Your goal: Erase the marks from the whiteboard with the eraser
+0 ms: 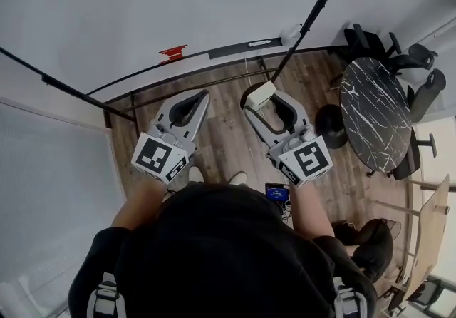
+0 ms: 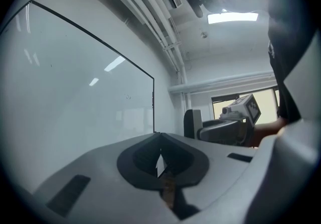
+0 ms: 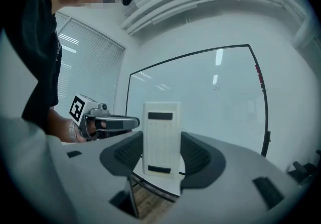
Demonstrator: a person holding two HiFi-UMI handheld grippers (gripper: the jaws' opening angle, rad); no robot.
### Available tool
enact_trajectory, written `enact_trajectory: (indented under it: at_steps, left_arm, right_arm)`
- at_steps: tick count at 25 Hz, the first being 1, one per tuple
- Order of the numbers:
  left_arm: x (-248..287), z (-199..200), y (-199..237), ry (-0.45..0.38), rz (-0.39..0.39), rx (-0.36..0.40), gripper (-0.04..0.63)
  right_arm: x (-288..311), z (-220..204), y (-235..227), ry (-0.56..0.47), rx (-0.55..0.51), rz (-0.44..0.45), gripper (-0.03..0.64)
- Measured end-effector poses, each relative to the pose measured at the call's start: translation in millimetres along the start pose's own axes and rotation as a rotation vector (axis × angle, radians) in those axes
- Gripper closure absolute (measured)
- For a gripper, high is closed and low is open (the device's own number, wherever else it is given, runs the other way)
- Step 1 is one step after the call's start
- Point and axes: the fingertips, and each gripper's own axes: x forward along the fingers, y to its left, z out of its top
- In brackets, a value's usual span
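Clamping a white rectangular plastic eraser (image 3: 161,127) (image 1: 259,95) upright in the right gripper (image 3: 161,140) (image 1: 269,98), with jaws pressed against its 2 long sides. Holding it short of the large white black-framed whiteboard (image 3: 200,102) (image 1: 142,10) (image 2: 75,92), clear of the surface. Carrying nothing in the left gripper (image 2: 159,135) (image 1: 201,96), with jaws shut together, tips meeting. Pointing both grippers side by side toward the board, above the brown wooden plank floor (image 1: 228,145). Spotting 1 faint small dark mark (image 3: 216,87) high on the board in the right gripper view. Parked on the board's lower ledge: a small red item (image 1: 173,52), too small to identify. Off to the right, well apart from the board: a round black marble-patterned table (image 1: 374,113) with black office chairs (image 1: 422,93) beside it.
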Motion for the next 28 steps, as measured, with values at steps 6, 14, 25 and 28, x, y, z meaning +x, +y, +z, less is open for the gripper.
enact_trajectory:
  at_steps: [6, 14, 25, 28]
  left_arm:
    - [21.9, -0.9, -13.1, 0.012, 0.042, 0.010, 0.591]
    - [44.7, 1.8, -11.1, 0.017, 0.082, 0.019, 0.591]
    - [71.2, -9.3, 44.0, 0.010, 0.063, 0.008, 0.591]
    - [81.2, -10.9, 69.6, 0.008, 0.048, 0.007, 0.591]
  right_arm:
    - [-18.4, -4.1, -25.2, -0.023, 0.019, 0.019, 0.385]
    - [-17.4, -9.1, -47.2, -0.023, 0.012, 0.046, 0.385]
    - [38.5, -8.1, -75.1, -0.012, 0.015, 0.021, 0.385]
    - [62.3, -7.1, -85.9, -0.003, 0.011, 0.003, 0.385]
